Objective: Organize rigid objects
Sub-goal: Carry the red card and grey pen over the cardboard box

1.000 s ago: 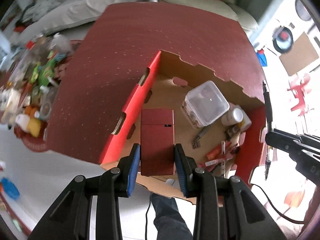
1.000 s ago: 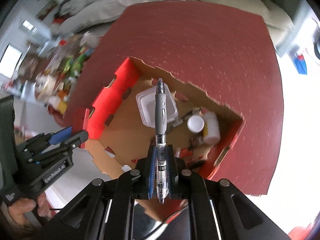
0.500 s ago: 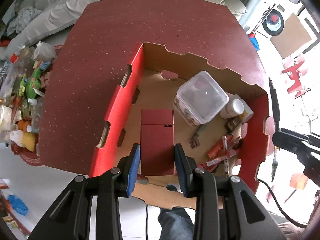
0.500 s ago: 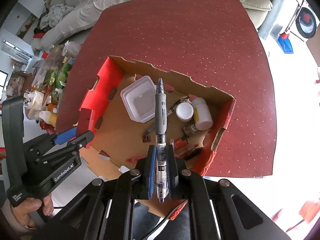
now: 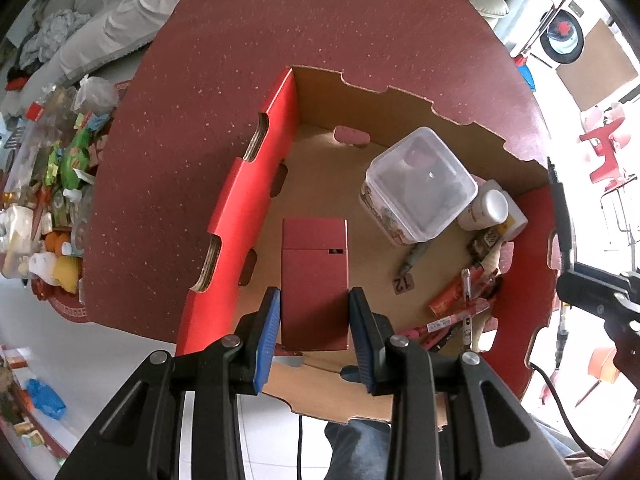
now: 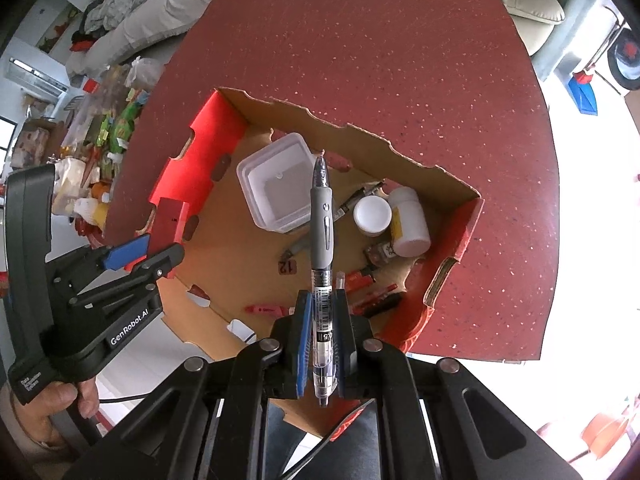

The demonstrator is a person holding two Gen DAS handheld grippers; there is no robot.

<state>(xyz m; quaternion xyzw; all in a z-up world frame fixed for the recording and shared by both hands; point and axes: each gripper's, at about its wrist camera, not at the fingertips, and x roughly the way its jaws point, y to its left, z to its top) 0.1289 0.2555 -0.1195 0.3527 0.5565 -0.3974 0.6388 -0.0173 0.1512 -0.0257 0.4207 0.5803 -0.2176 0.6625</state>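
The left gripper clamps a red box above the carton; the right gripper pinches a pen. The box, probably above the nine-o'clock wall, could catch it.

Both grippers: black plastic frames, silver screws, blue pads. Left gripper marked "GenRobot.AI" in white. Black cable trails below.
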